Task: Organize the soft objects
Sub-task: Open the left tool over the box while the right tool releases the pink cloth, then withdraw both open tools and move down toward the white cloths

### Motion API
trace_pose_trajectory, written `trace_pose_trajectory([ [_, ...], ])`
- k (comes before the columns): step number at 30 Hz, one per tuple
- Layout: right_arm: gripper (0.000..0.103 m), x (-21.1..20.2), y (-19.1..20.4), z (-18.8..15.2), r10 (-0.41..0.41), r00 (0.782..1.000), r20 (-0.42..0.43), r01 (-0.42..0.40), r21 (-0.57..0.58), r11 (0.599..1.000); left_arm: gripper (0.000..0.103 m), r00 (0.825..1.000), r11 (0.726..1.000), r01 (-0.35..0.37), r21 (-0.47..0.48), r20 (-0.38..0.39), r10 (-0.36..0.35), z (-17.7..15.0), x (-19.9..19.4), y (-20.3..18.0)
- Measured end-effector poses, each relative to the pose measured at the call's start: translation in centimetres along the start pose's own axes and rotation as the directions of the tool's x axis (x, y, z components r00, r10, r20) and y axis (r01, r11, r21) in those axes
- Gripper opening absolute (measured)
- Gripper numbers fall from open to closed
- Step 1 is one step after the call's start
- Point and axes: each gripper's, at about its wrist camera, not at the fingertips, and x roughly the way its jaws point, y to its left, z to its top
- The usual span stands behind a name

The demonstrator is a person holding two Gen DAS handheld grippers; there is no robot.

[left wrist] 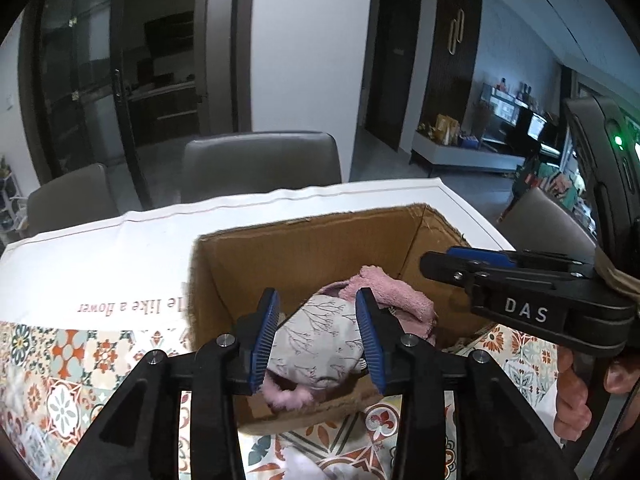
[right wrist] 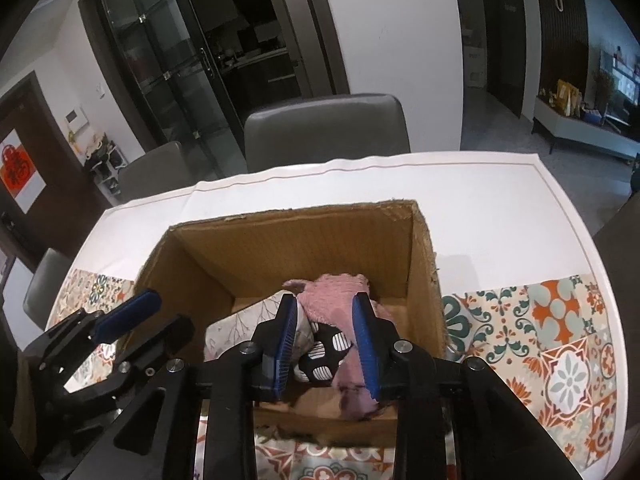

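- The left gripper (left wrist: 318,334) has its blue-padded fingers (left wrist: 264,332) apart over the near side of the cardboard box (left wrist: 304,248); a pale cloth bundle with a twig print (left wrist: 316,340) sits between them, and whether the pads press on it cannot be told.
- The right gripper (right wrist: 326,344) also has its fingers (right wrist: 286,340) apart, with a black-and-white patterned cloth (right wrist: 326,354) and a fold of pink towel (right wrist: 340,300) in the gap; the left pad lies against the pale bundle, the right pad beside the pink fold, but a firm grip is not clear.
- In the left wrist view the right gripper enters from 3 o'clock, marked "DAS", held by a hand (left wrist: 572,396) at about 4 o'clock.
- In the right wrist view the left gripper comes in at 8 o'clock, at the box's left wall.
- All the soft things lie inside the box, heaped toward its near half.
- The box stands open on the tabletop (right wrist: 500,216), on a tile-patterned cloth (right wrist: 540,332), with a white sheet beyond it toward 12 o'clock.
- Grey chairs (right wrist: 328,132) stand at the far edge, at 12 o'clock.
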Motion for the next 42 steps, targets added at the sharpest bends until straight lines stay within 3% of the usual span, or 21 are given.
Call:
trace_pose_trajectory([
  [8, 0.030, -3.5, 1.1, -0.7, 0.007, 0.999, 0.041, -0.007, -0.001, 1.000, 0.042, 0.996, 0.998, -0.058, -0.002, 0.065, 0.058, -0.4, -4.2, -0.1],
  [20, 0.031, -8.2, 4.4, -2.5, 0.029, 0.997, 0.074, -0.025, -0.049, 0.998, 0.042, 0.992, 0.997, -0.074, -0.030, 0.104, 0.076, -1.9, -9.2, 0.9],
  [31, 0.036, -9.8, 7.2, -5.4, 0.037, 0.998, 0.060, -0.031, -0.094, 0.995, 0.042, 0.993, 0.994, -0.092, -0.063, 0.071, 0.097, -5.7, -11.8, 2.1],
  [42, 0.036, -9.2, 8.4, -9.3, 0.039, 0.999, -0.029, -0.041, -0.090, 0.995, 0.042, 0.995, 0.993, -0.095, -0.065, -0.002, 0.095, -10.1, -13.0, 2.8],
])
